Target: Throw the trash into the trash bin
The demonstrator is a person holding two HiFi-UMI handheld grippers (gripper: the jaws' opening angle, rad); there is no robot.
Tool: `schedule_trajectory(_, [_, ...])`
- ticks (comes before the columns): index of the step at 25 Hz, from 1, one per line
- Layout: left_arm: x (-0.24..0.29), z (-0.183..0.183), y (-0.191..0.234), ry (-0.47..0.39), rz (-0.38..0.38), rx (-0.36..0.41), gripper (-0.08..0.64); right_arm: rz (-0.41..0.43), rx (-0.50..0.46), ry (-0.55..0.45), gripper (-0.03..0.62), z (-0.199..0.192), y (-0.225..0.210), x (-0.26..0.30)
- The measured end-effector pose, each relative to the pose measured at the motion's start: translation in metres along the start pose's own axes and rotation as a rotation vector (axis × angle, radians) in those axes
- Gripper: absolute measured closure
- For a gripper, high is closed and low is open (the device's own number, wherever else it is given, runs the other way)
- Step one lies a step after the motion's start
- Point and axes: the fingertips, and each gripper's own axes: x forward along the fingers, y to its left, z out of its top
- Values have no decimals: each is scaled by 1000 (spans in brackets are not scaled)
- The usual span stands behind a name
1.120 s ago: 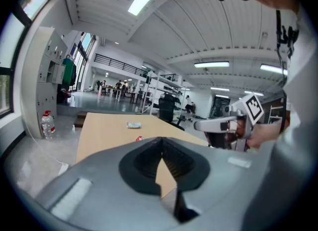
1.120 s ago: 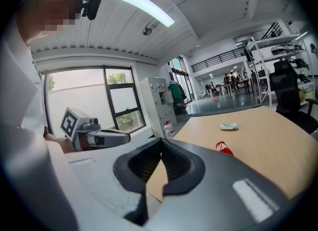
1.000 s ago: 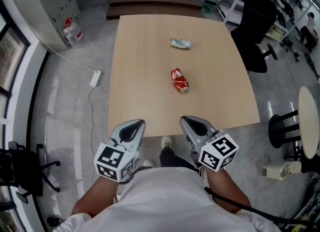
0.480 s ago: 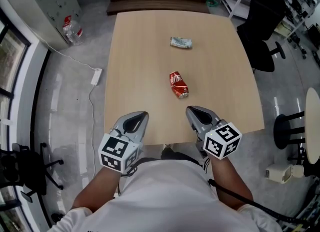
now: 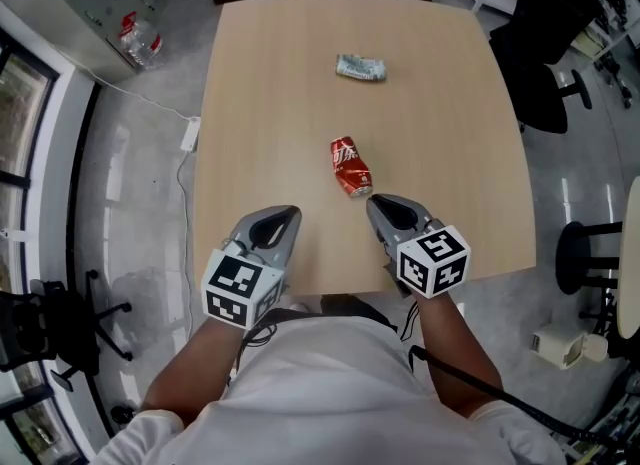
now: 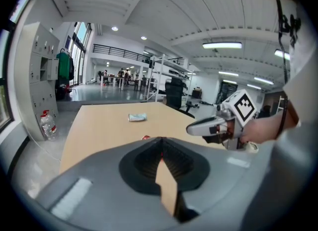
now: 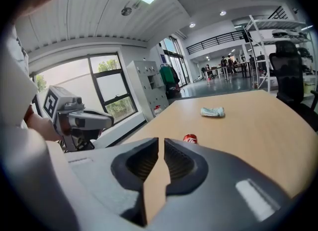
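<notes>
Two pieces of trash lie on the wooden table (image 5: 270, 103): a crumpled pale wrapper (image 5: 361, 67) toward 12 o'clock and a dented red can (image 5: 350, 166) on its side near the middle. Only bare tabletop separates the can from the grippers. A water bottle (image 5: 140, 41) sits on the floor at 10 o'clock, and a black chair (image 5: 545, 63) at 2 o'clock. At the can's 5 o'clock hangs the right gripper (image 5: 378, 205), empty, its jaws parting to a narrow slit. The left gripper (image 5: 285, 217), at 7 o'clock, is clenched on nothing.

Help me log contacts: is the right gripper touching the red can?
Apart. The right gripper view shows the red can lying on the table ahead of the right gripper, whose opening jaws have nothing between them.
</notes>
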Motion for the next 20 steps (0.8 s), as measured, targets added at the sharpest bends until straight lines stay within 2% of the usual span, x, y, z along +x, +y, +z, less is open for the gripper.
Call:
schedule_trajectory(9, [40, -28, 18, 114, 39, -36, 552, 8, -15, 115, 531, -23, -47, 50])
schedule_trajectory(20, [75, -42, 26, 158, 40, -75, 551, 23, -74, 235, 505, -39, -82, 100])
